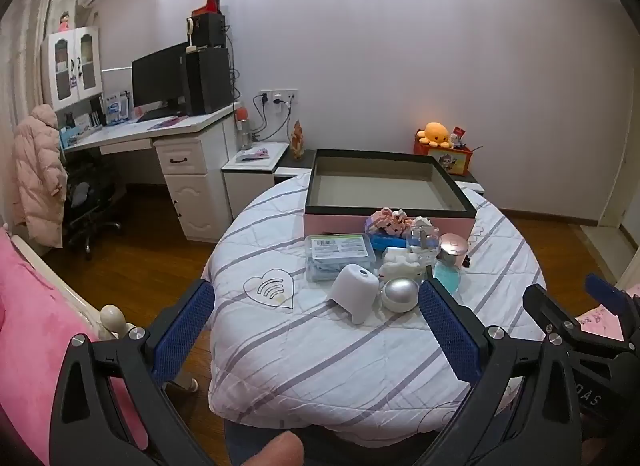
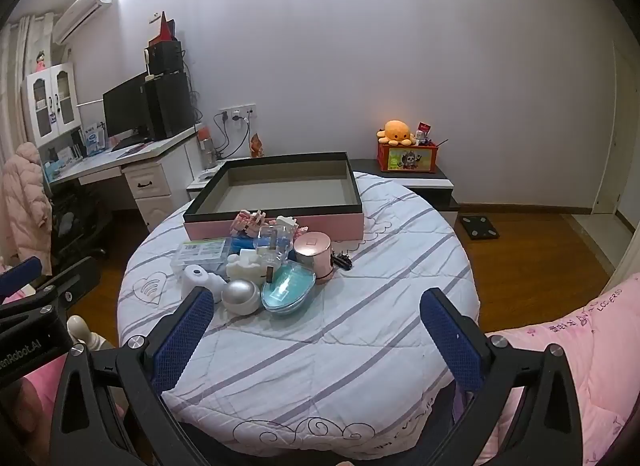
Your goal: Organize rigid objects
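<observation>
I see nothing packed yet: the box point(image 2: 276, 185) at the table's point(image 2: 360, 326) far edge sits empty, the clutter point(image 2: 260, 262) bunched just before it. My left gripper point(image 1: 316, 330) and right gripper point(image 2: 316, 338) hover, jaws spread, holding nothing.

An open, empty pink box point(image 2: 276, 201) with a black rim sits flat at the far side. Clustered against its near wall lie pink building bricks point(image 2: 250, 222), a clear bottle point(image 2: 274, 244), a rose-gold round jar point(image 2: 314, 252) and a labelled clear plastic case point(image 2: 200, 252). Nearer than these, further from the box, stand a white domed device point(image 2: 198, 280), a silver ball point(image 2: 240, 296) and a tilted teal oval bottle point(image 2: 286, 290).
</observation>
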A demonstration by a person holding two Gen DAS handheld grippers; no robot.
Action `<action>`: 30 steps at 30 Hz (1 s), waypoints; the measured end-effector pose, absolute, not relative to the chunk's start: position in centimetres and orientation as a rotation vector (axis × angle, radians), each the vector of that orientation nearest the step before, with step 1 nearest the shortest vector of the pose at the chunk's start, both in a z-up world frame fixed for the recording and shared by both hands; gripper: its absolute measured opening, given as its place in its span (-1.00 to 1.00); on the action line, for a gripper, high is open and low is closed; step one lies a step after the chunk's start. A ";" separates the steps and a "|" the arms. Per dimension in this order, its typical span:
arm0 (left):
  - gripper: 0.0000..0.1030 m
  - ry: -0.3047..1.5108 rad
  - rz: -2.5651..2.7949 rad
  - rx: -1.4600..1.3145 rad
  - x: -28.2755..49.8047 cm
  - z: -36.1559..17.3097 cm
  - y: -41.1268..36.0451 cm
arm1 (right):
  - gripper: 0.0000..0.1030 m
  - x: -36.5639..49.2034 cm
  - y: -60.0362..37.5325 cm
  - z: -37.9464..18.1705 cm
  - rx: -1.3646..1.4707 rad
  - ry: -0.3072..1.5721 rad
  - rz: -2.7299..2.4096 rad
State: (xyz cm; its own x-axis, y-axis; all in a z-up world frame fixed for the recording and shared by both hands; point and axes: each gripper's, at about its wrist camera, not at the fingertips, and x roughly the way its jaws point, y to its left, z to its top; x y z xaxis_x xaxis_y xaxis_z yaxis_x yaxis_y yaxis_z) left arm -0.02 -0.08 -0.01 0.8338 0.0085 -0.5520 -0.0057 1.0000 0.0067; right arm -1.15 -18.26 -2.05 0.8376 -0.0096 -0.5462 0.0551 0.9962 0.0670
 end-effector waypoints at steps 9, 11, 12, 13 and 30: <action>1.00 0.528 0.042 0.010 -1.2 0.5 -0.2 | 1.00 -1.6 -18.1 -1.8 0.077 0.555 -0.041; 1.00 0.507 0.056 0.000 -1.0 0.8 0.2 | 1.00 -2.0 -18.0 -1.5 0.069 0.536 -0.049; 1.00 0.497 0.057 -0.003 -1.1 0.9 0.3 | 1.00 -2.1 -18.0 -1.3 0.067 0.530 -0.051; 1.00 0.492 0.056 -0.003 -1.2 0.9 0.2 | 1.00 -2.2 -18.0 -1.1 0.067 0.524 -0.052; 1.00 0.471 0.025 -0.028 -1.6 0.9 0.0 | 1.00 -2.4 -18.1 -0.6 0.071 0.494 -0.066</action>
